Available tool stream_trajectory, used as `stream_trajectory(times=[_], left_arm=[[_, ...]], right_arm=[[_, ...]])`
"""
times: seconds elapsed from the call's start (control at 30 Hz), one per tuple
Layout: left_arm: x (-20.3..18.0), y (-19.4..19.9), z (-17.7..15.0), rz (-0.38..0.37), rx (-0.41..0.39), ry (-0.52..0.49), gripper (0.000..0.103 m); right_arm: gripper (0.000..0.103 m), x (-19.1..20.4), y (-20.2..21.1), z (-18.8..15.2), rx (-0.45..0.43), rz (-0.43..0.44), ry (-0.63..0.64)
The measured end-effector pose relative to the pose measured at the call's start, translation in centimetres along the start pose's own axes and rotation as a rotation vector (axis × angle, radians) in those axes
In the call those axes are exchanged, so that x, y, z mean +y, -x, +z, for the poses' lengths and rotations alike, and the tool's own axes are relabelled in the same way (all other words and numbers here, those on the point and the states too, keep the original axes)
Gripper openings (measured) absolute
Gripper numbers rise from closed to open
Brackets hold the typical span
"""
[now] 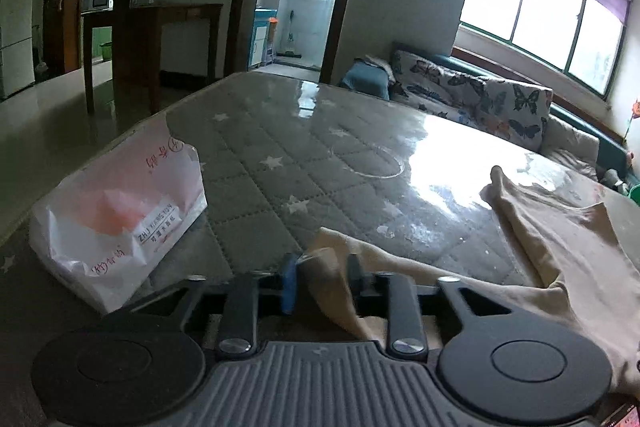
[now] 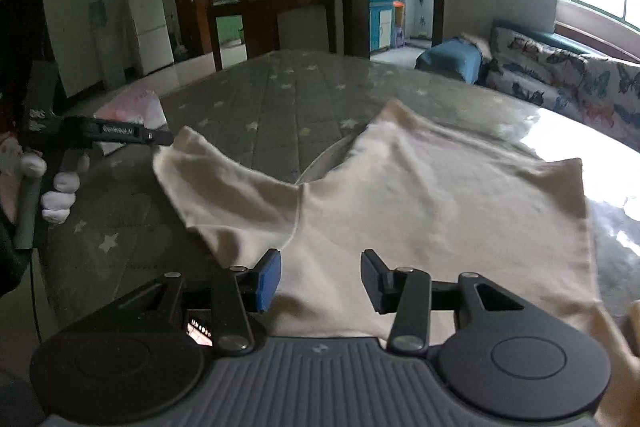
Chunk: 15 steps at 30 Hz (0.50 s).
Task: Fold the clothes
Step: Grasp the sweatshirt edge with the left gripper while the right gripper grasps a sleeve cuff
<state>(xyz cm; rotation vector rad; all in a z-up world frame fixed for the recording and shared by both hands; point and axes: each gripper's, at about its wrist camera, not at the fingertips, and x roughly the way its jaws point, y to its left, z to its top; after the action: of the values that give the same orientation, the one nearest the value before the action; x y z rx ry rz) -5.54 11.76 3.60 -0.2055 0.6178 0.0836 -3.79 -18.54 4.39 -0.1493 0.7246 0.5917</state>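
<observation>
Room: a dim living room, a bright window on one side, a sofa (image 1: pixel 480 95) with butterfly covers beneath it, a fridge (image 2: pixel 150 23) at the far wall
Surface: a bench (image 1: pixel 288 147) under a grey quilted cover with white stars and a glossy clear sheet on top
Clutter: a white plastic bag (image 1: pixel 116 223) with red writing stands on the bench, well apart from the cloth
Garment: a cream shirt (image 2: pixel 420 195) lies spread near the front edge of the bench, one sleeve (image 2: pixel 224 187) stretched out sideways, still unfolded
Left gripper (image 1: pixel 320 275): jaws apart, the sleeve end lying loose between them; the right view shows its tip at the sleeve's far corner, held by a white-gloved hand (image 2: pixel 60 191)
Right gripper (image 2: pixel 320 279): jaws apart over the shirt's near part, close to the sleeve seam, pads not pressing on the cloth
Step in hand: judged to be taking hold for the first fold, the sleeve going in over the body
How to do it well: close the left gripper on the sleeve cuff, not a single loose layer; pin or pinch the body near the seam with the right; carry the sleeve low and flat so that the crease falls along the seam
Risk: the glossy sheet looks slippery, so the whole shirt may slide if only one side is pulled
</observation>
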Motion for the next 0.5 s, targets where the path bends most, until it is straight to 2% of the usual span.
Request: stream_trajectory(times=[0.03,0.07,0.17,0.2,0.27,0.33,0.4,0.5], left_arm=[[0.0,-0.1,0.0,0.005,0.005,0.004,0.052],[0.0,-0.4,0.0,0.011,0.014,0.005,0.053],[-0.2,-1.1,-0.3,0.053,0.034,-0.018,0.048],[-0.3,-1.3,-0.3,0.069,0.036,-0.028,0.044],[-0.4,-1.4,-0.4,0.089,0.029,-0.050,0.024],[-0.2,-1.5,-0.3,0.089,0.024,-0.040,0.016],[0.1,-1.6,-0.1,0.092,0.023,-0.023,0.011],[0.0,-1.8,0.2,0.131,0.010,-0.044,0.007]], right_arm=[[0.045,0.3,-0.7,0.0,0.016,0.006,0.004],[0.044,0.5,-1.4,-0.1,0.032,0.011,0.010],[0.044,1.5,-2.4,-0.6,0.062,0.023,0.039],[0.044,1.6,-2.2,-0.7,0.054,0.024,0.046],[0.044,1.3,-0.9,-0.9,0.027,0.023,0.032],[0.045,0.0,1.3,-1.1,-0.019,0.003,-0.014],[0.045,-2.0,3.4,-1.8,-0.057,-0.060,-0.059],[0.045,-6.2,6.1,-3.4,-0.071,-0.219,-0.125]])
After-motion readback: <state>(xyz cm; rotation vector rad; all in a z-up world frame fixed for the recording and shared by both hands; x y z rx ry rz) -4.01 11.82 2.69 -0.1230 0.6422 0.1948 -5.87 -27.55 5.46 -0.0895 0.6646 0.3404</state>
